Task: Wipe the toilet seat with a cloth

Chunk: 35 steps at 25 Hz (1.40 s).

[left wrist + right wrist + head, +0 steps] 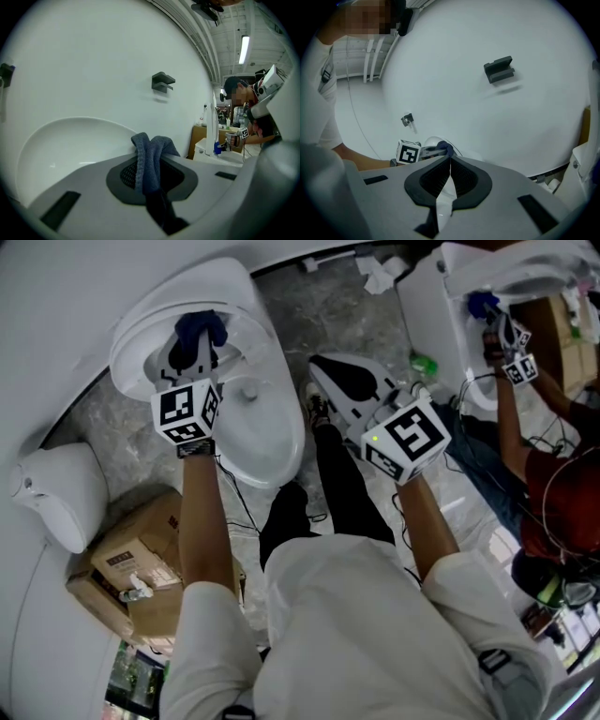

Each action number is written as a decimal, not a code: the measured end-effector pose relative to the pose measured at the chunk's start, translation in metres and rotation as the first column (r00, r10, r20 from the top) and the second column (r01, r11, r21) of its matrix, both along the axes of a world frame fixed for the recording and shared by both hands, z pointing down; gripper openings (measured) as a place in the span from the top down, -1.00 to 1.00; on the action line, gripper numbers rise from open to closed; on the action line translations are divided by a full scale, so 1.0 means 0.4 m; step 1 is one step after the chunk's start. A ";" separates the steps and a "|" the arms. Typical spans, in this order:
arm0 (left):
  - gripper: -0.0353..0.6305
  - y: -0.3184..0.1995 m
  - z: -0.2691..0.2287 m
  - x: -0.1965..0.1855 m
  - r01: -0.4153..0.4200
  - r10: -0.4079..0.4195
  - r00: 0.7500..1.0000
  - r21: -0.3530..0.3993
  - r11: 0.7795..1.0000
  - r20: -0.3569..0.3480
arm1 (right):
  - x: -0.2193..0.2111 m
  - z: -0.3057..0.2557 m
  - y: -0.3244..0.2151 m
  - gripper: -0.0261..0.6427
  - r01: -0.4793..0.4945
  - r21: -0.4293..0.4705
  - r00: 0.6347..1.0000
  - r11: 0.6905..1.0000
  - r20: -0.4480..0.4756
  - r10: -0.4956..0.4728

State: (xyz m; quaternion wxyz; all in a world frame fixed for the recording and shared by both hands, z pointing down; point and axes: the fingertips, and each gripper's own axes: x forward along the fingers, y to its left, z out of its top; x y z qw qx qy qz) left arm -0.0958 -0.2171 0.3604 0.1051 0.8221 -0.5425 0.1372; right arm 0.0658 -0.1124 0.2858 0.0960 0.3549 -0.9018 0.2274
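Observation:
In the head view a white toilet (267, 427) stands at the upper left with its seat (272, 352) ringing the bowl. My left gripper (192, 345) is over the back of the bowl, shut on a dark blue cloth (202, 326). The left gripper view shows the cloth (151, 152) bunched and clamped in that gripper (150, 165), with a curved white toilet part (65, 145) just behind. My right gripper (321, 367) hovers right of the toilet, apart from it. Seen from its own camera, the right gripper (450, 161) is shut and holds nothing; the cloth (446, 149) shows beyond it.
Cardboard boxes (141, 559) sit on the floor left of my legs, beside a white fixture (61, 493). At the right another person (553, 502) works with grippers at a second toilet (436, 320). Crumpled paper (380, 276) lies on the marble floor at the top.

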 end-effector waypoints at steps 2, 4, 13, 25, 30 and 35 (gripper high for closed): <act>0.76 0.001 0.023 0.022 -0.030 0.030 0.999 -0.021 0.999 0.036 | 0.005 0.006 -0.001 0.83 -0.003 -0.007 1.000 1.000 -0.003 0.003; 0.76 0.002 0.046 0.045 -0.053 0.056 0.996 -0.041 0.998 0.063 | 0.011 0.012 -0.002 0.83 -0.006 -0.014 1.000 1.000 -0.007 0.006; 0.76 0.017 0.098 0.077 -0.097 0.104 0.981 -0.048 0.994 0.166 | 0.029 0.046 0.000 0.83 -0.026 -0.037 1.000 0.999 -0.006 0.026; 0.76 0.062 0.151 0.138 -0.156 0.175 0.956 -0.099 0.983 0.234 | 0.025 0.085 0.016 0.83 -0.051 -0.072 0.999 0.996 0.003 0.052; 0.76 0.067 0.220 0.141 -0.104 0.139 0.969 -0.171 0.980 0.206 | 0.031 0.103 0.026 0.83 -0.059 -0.088 0.998 0.994 -0.001 0.059; 0.76 0.054 0.244 0.147 -0.037 0.075 0.963 -0.149 0.988 0.258 | 0.050 0.114 0.035 0.83 -0.061 -0.101 0.998 0.993 -0.017 0.060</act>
